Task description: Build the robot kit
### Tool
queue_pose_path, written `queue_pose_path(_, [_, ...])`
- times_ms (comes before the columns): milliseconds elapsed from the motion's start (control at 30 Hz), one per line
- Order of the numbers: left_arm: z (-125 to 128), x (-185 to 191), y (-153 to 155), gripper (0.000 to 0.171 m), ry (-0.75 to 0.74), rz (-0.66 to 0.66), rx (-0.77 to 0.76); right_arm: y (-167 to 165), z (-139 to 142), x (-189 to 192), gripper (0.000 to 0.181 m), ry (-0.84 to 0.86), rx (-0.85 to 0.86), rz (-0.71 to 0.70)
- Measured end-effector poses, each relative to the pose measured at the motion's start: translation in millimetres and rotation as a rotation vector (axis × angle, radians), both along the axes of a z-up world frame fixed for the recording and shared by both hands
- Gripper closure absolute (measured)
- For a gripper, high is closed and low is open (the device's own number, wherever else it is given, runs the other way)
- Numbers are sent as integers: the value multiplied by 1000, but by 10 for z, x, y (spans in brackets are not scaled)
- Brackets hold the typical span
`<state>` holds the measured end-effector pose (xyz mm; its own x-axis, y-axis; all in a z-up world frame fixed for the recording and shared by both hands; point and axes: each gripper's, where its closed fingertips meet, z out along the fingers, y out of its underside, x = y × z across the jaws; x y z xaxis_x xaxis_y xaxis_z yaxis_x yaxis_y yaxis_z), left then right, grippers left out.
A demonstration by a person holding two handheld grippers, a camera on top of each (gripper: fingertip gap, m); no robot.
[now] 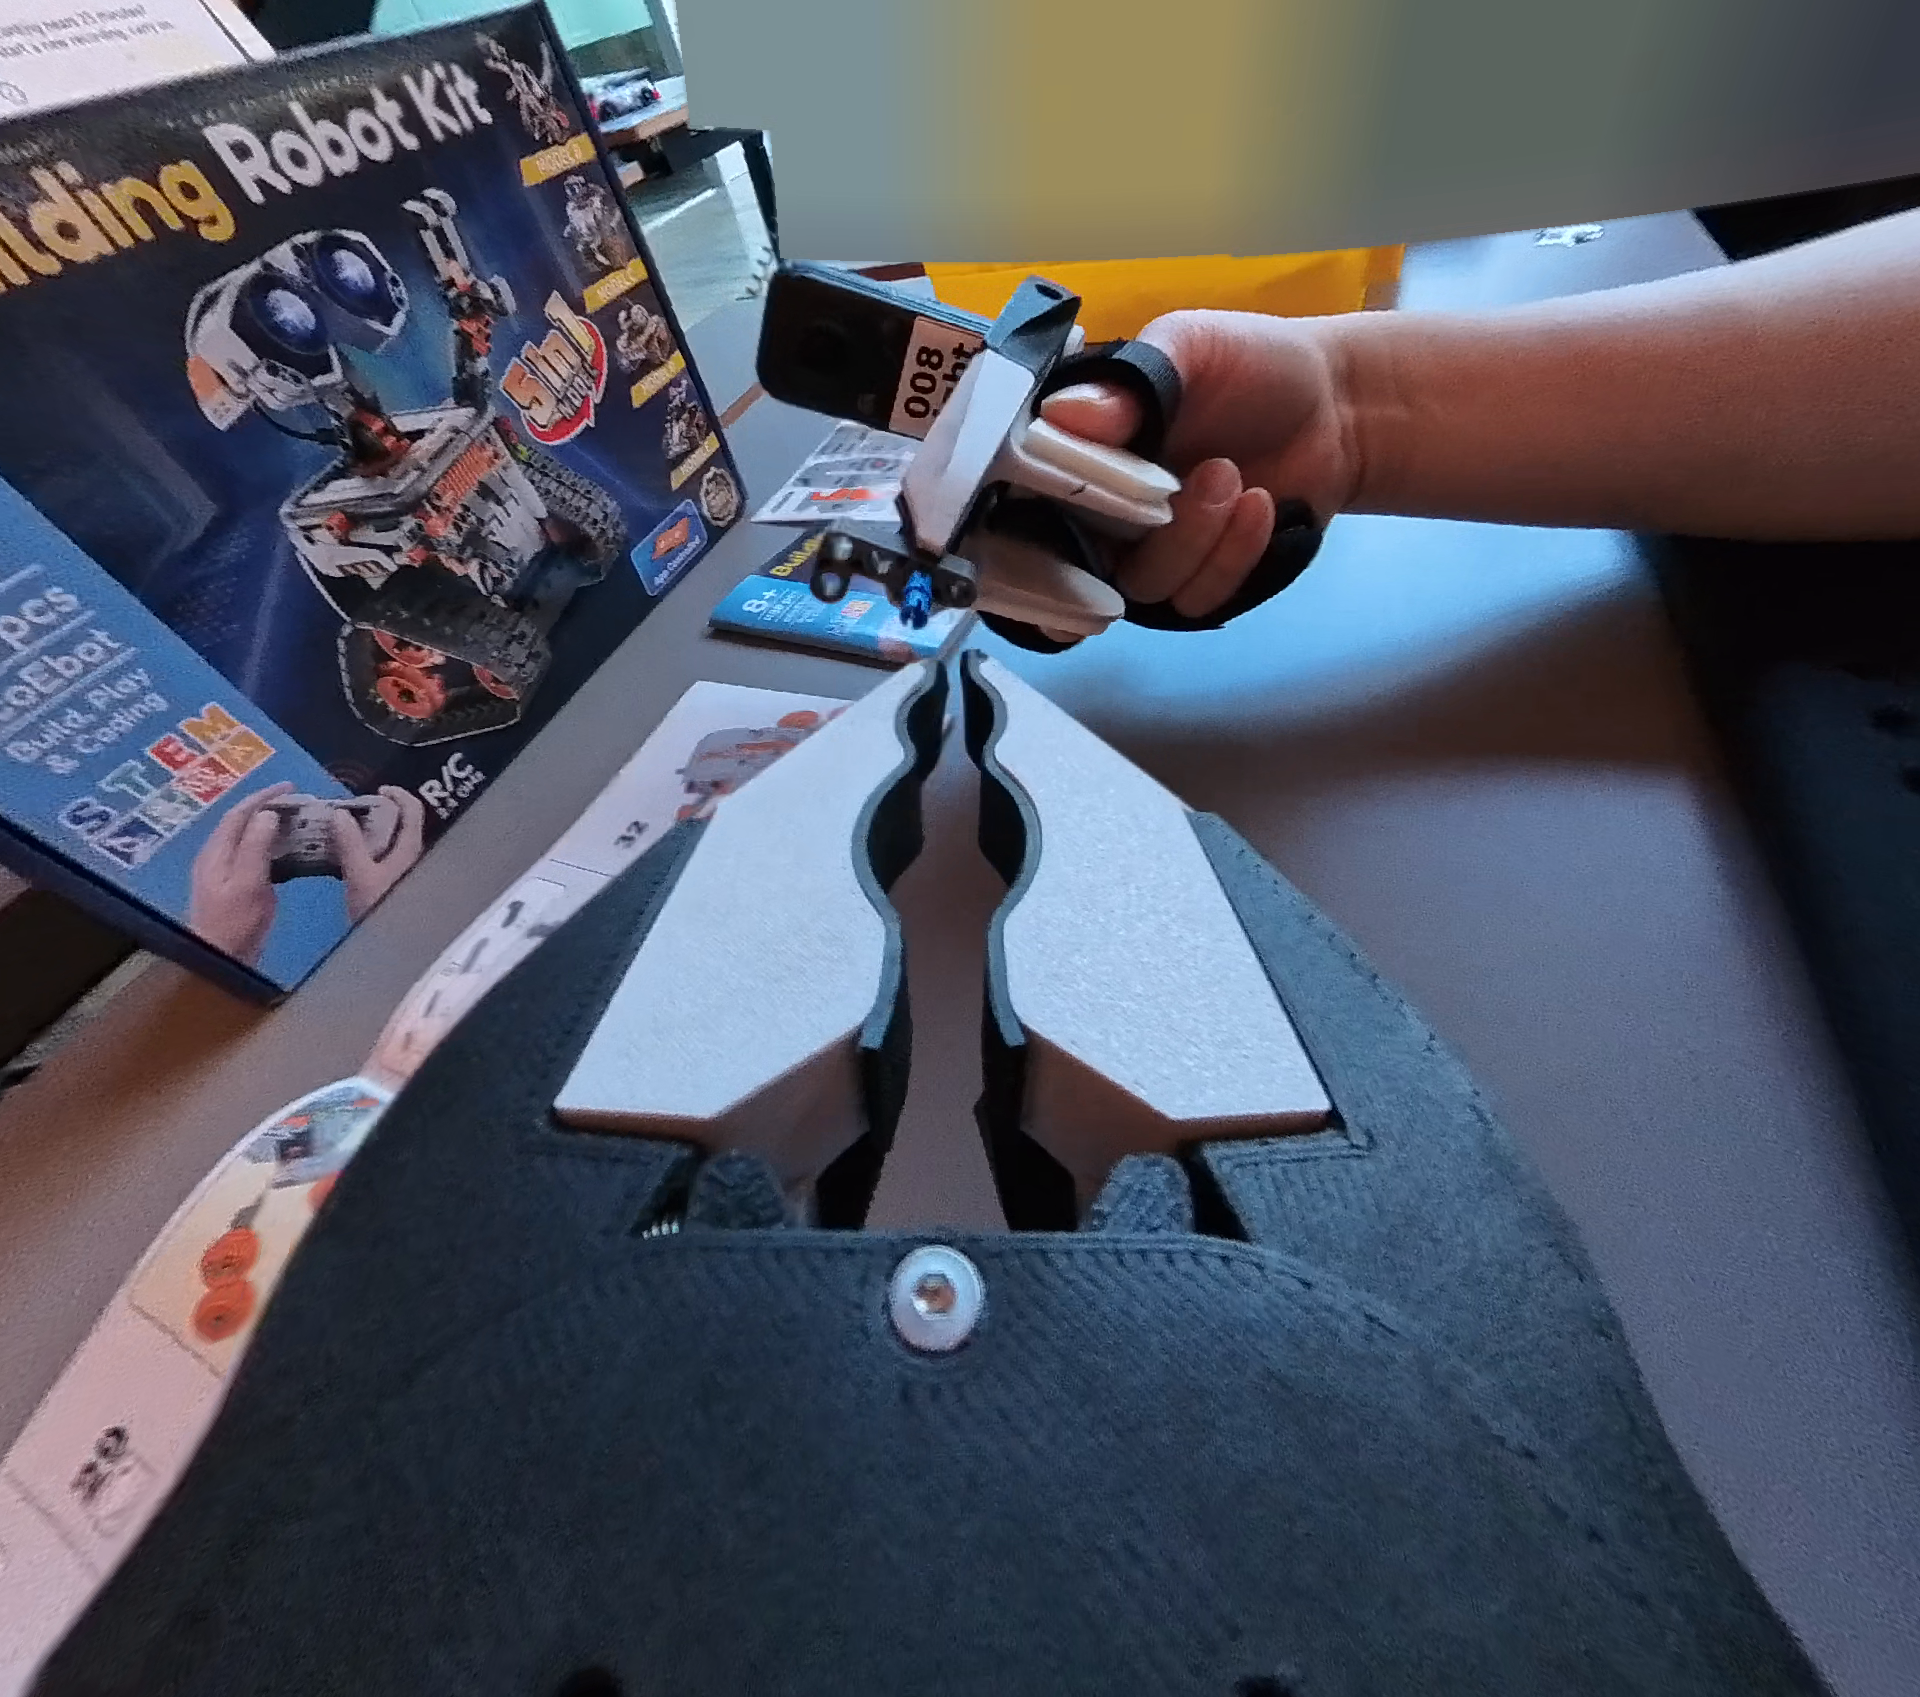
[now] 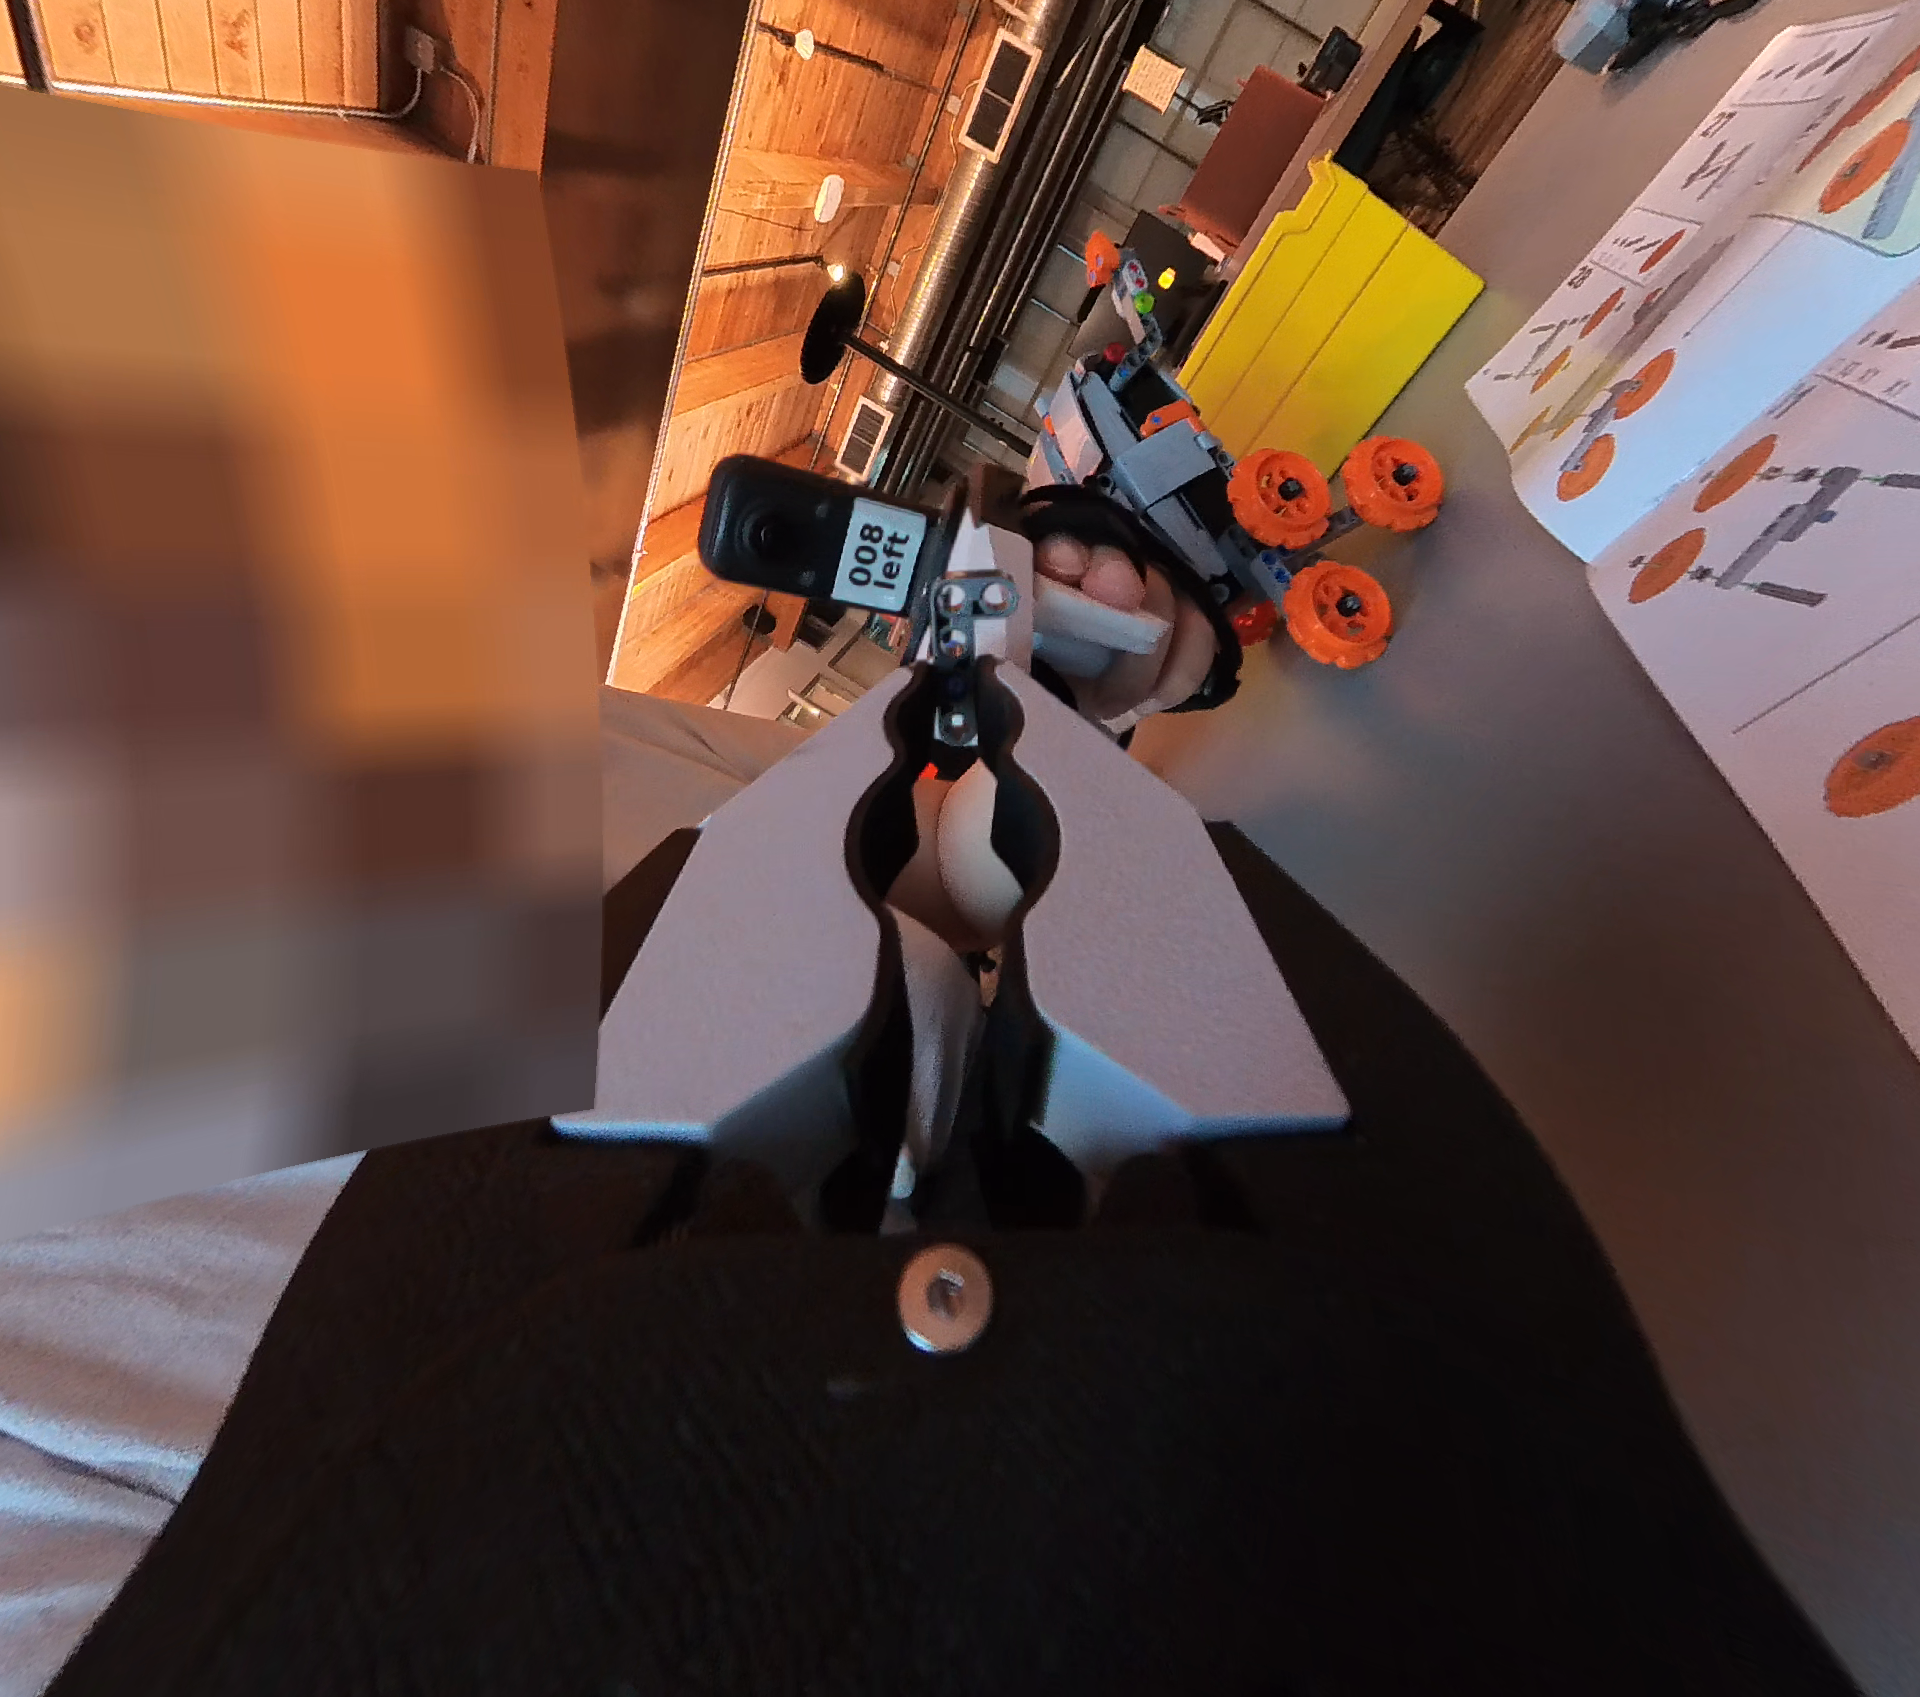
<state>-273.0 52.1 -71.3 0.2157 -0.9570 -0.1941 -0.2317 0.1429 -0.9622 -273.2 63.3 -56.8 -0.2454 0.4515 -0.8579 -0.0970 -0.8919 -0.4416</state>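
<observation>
My right gripper (image 2: pixel 951 679) is shut on a small dark L-shaped beam (image 2: pixel 964 613), whose holed end sticks out past the tips. In the left wrist view the right gripper (image 1: pixel 920 551) is held by a hand above the table, and the beam (image 1: pixel 883 572) carries a blue pin (image 1: pixel 914 598). My left gripper (image 1: pixel 954 668) is shut with nothing between its tips, just below and in front of the beam. In the right wrist view the left gripper (image 2: pixel 982 551) faces me right behind the beam.
A blue robot kit box (image 1: pixel 343 421) leans at the left. An open instruction booklet (image 1: pixel 644 816) lies under my left gripper, and a small booklet (image 1: pixel 831 613) lies beyond it. A part-built model with orange wheels (image 2: pixel 1195 484) and a yellow bin (image 2: pixel 1330 317) stand on the grey table (image 1: pixel 1455 816). Left and right tips are no more than a few centimetres apart.
</observation>
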Motion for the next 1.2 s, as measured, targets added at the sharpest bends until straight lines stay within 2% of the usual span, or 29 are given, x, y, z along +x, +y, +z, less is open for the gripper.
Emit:
queue_pose_path(133, [4, 5, 11, 171, -35, -21, -168, 49, 19, 31, 175, 5, 29, -39])
queue_pose_path(333, [107, 8, 36, 165, -147, -46, -412, 50, 102, 31, 175, -2, 158, -94])
queue_pose_path(500, [159, 11, 93, 163, -235, -51, -541, 73, 135, 59, 175, 1, 197, -128])
queue_pose_path(733, [190, 2, 121, 156, -269, -40, -573, 63, 98, 30, 175, -25, 220, -128])
queue_pose_path(933, [266, -28, 152, 138, -313, -26, -532, 49, 85, 14, 175, -36, 232, -122])
queue_pose_path(1200, [191, 11, 94, 156, -246, -35, -503, 13, 114, -15, 175, -43, 285, -125])
